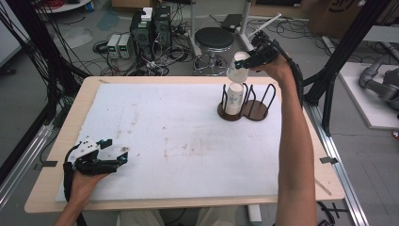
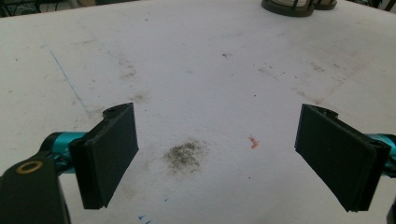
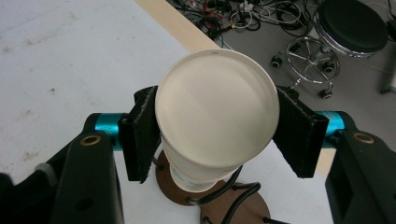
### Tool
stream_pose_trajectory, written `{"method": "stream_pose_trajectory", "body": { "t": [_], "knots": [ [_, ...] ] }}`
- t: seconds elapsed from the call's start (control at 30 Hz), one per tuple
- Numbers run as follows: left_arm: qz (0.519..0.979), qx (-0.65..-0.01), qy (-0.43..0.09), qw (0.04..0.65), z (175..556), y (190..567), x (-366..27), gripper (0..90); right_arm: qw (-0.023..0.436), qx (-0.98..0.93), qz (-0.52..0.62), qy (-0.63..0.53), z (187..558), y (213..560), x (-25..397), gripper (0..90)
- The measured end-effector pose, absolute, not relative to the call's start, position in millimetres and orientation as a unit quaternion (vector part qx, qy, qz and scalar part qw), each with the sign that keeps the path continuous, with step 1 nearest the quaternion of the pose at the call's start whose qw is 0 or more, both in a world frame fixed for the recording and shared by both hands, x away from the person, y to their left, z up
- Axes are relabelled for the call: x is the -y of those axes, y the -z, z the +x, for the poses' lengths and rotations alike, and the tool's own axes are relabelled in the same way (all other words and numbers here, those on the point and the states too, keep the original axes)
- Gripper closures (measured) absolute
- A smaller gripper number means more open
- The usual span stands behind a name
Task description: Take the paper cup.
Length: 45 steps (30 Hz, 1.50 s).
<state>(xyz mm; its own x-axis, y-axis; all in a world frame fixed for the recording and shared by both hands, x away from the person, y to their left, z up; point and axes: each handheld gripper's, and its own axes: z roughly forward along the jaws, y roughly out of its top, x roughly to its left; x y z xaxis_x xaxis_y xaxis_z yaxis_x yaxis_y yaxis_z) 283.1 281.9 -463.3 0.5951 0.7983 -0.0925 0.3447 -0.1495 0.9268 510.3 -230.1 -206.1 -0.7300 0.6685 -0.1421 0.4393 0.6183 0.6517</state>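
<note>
My right gripper (image 1: 241, 62) is raised over the far right of the table, shut on a white paper cup (image 1: 235, 69). In the right gripper view the jaws press both sides of that cup (image 3: 217, 112), whose round end faces the camera. Directly under it a second white cup (image 1: 234, 98) stands in the left ring of a dark wire cup holder (image 1: 256, 109), with the held cup just above its top. The second cup (image 3: 194, 179) and the holder (image 3: 224, 203) also show below the held one. My left gripper (image 1: 116, 149) rests at the near left on the mat, open and holding nothing (image 2: 219, 140).
A stained white mat (image 1: 179, 141) covers the wooden table (image 1: 66, 127); a dark smudge (image 2: 184, 155) lies ahead of the left jaws. Beyond the far edge are a black stool (image 1: 214, 40), electronics boxes (image 1: 141, 30) and cables. A black frame post (image 1: 339, 61) stands at right.
</note>
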Motion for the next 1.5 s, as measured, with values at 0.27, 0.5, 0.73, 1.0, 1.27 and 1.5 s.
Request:
{"method": "stream_pose_trajectory", "body": {
  "t": [0.27,0.5,0.73,1.0,1.27,1.5],
  "knots": [
    [0.726,-0.394,-0.216,0.521,283.5,463.4,-282.2,13.0,0.182,-0.863,0.290,-0.372,467.1,198.7,237.5,37.4],
    [0.727,-0.391,-0.217,0.521,283.0,463.3,-281.7,13.0,0.172,-0.847,0.236,-0.443,407.0,213.6,239.5,37.3],
    [0.728,-0.387,-0.219,0.522,282.2,463.3,-281.6,13.0,0.186,-0.834,0.206,-0.477,368.9,233.9,234.3,37.2],
    [0.724,-0.384,-0.219,0.530,281.1,463.4,-283.3,13.0,0.163,-0.826,0.189,-0.506,342.6,267.4,219.0,37.3],
    [0.726,-0.383,-0.220,0.528,280.9,463.3,-282.4,13.0,0.162,-0.820,0.175,-0.521,332.6,293.6,207.2,37.2],
    [0.726,-0.383,-0.218,0.528,281.4,463.3,-282.9,13.0,0.166,-0.814,0.170,-0.530,323.8,313.2,207.3,37.2]
  ]
}}
